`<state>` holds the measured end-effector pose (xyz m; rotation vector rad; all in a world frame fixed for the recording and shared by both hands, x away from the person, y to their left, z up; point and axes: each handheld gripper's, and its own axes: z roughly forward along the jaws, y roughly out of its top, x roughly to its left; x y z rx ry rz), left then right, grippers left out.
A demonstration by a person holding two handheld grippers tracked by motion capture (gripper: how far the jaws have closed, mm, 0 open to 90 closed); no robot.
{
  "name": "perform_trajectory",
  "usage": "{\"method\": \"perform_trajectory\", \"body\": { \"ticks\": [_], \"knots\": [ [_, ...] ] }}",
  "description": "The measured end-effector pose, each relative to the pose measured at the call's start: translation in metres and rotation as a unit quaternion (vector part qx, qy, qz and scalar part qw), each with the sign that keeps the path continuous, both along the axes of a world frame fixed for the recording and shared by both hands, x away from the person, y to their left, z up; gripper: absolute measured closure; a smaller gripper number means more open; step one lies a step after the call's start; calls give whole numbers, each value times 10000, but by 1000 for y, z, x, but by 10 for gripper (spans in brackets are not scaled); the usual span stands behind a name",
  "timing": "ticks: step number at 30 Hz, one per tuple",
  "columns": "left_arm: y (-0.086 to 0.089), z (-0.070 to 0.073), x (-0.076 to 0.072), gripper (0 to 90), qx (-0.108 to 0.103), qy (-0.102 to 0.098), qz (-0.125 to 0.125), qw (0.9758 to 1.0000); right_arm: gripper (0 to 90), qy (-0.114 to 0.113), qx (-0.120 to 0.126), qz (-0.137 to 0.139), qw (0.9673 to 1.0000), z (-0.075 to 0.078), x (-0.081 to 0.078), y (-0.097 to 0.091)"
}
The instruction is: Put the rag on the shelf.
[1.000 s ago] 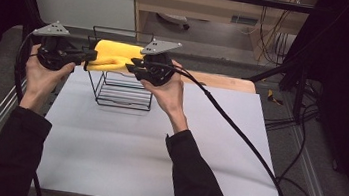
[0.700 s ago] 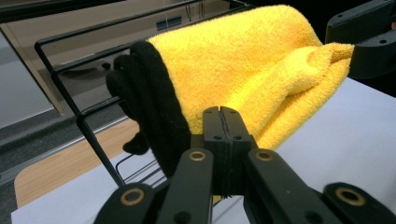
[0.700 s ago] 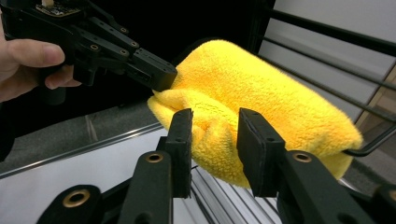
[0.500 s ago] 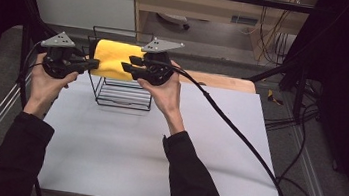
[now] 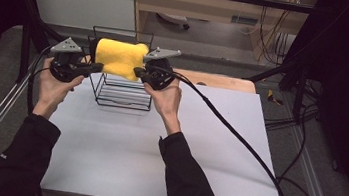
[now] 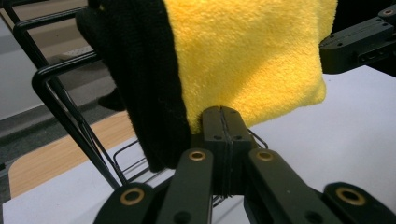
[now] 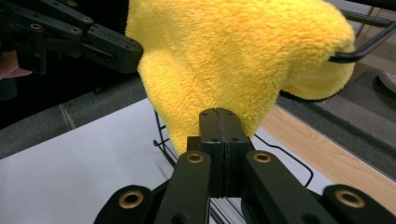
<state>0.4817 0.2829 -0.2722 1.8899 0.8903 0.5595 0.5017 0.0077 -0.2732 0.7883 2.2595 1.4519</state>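
Observation:
A fluffy yellow cloth (image 5: 119,58) drapes over the top of a black wire rack (image 5: 122,96) at the back of the white table. My left gripper (image 5: 99,67) pinches its left lower edge, jaws shut on the yellow cloth (image 6: 252,60) at the tips (image 6: 221,114). My right gripper (image 5: 138,72) holds the right lower edge. Its jaws have just been closing and now stand together on the yellow cloth (image 7: 233,60) at the tips (image 7: 217,116). A black cloth (image 6: 140,84) hangs on the rack behind the yellow one.
The rack's wire bars (image 6: 70,116) run close beside my left gripper. A wooden board (image 5: 225,81) lies behind the white table (image 5: 105,155). A thick black cable (image 5: 238,136) trails from my right gripper across the table to the right.
Both hands have come down and the yellow cloth has sunk with them onto the top of the rack. It now hangs lower over the rack's front.

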Motion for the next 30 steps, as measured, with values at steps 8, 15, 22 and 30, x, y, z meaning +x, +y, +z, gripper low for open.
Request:
{"method": "perform_trajectory", "body": {
  "ticks": [8, 15, 22, 30],
  "knots": [
    [4, 5, -9, 867, -96, -120, -82, 9998, 830, -124, 190, 174, 9996, 4, -8, -5],
    [10, 6, -27, 682, -170, -13, -105, 9998, 581, -224, 303, 141, 9992, 17, -25, -26],
    [18, -6, -49, 494, -94, 95, 14, 9999, 242, -128, 219, -112, 9996, 14, -41, -64],
    [10, -29, -67, 281, 62, 256, -3, 9997, 96, 42, 197, -454, 9988, -10, -58, -119]
  ]
}}
